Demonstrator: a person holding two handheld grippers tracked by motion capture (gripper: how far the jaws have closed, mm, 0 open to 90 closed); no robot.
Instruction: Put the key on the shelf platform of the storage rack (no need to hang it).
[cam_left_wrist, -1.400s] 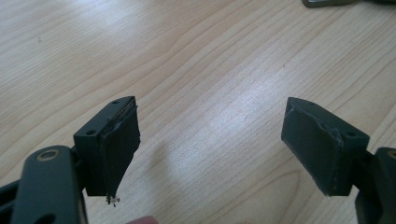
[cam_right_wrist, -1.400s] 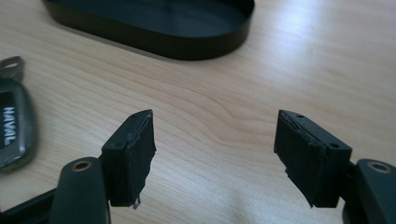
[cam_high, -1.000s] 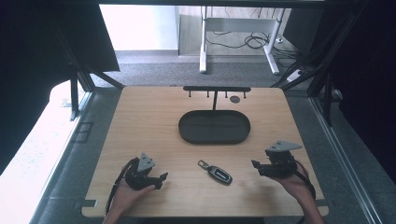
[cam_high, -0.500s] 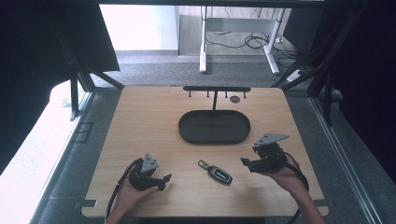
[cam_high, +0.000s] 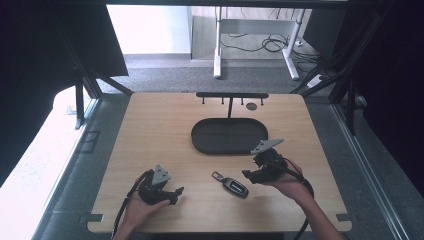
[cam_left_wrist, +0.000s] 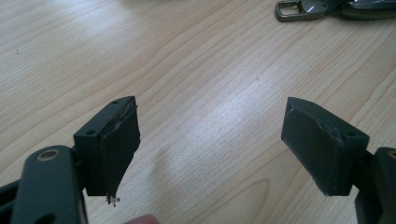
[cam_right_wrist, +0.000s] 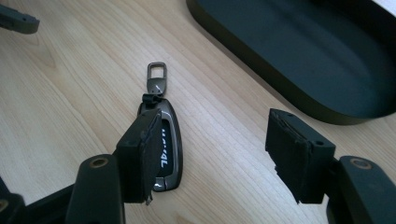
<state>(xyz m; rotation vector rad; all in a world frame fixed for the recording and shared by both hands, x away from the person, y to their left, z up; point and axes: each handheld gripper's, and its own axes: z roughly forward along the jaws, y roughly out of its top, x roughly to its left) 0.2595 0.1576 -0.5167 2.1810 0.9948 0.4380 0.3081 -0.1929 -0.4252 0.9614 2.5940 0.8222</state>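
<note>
A: The wooden surface (cam_high: 150, 130) carried an oval black tray (cam_high: 229, 136) at its middle, and behind that a low black rack (cam_high: 231, 95) stood along the far edge. What lay near the front?

B: A dark key fob (cam_high: 234, 185) with a metal clip, lying flat between the two claws, a little towards the near edge and apart from the tray.

A: And the claws themselves?

B: The right claw (cam_high: 251, 175) hung just beside the fob. Its jaws had just been closing, yet they stood parted with bare wood between them. In the right gripper view the fob (cam_right_wrist: 161, 140) sat partly behind one pad, not gripped. The left claw (cam_high: 176, 192) rested near the front left corner, jaws wide apart and holding nothing.

A: What could go wrong?

B: I judged the fob lay off-centre to the right claw. If the jaws shut there, one pad might push it across the wood or pinch only its rim, and it could slip out on the lift. The loose clip might also swing and snag on a pad.
</note>
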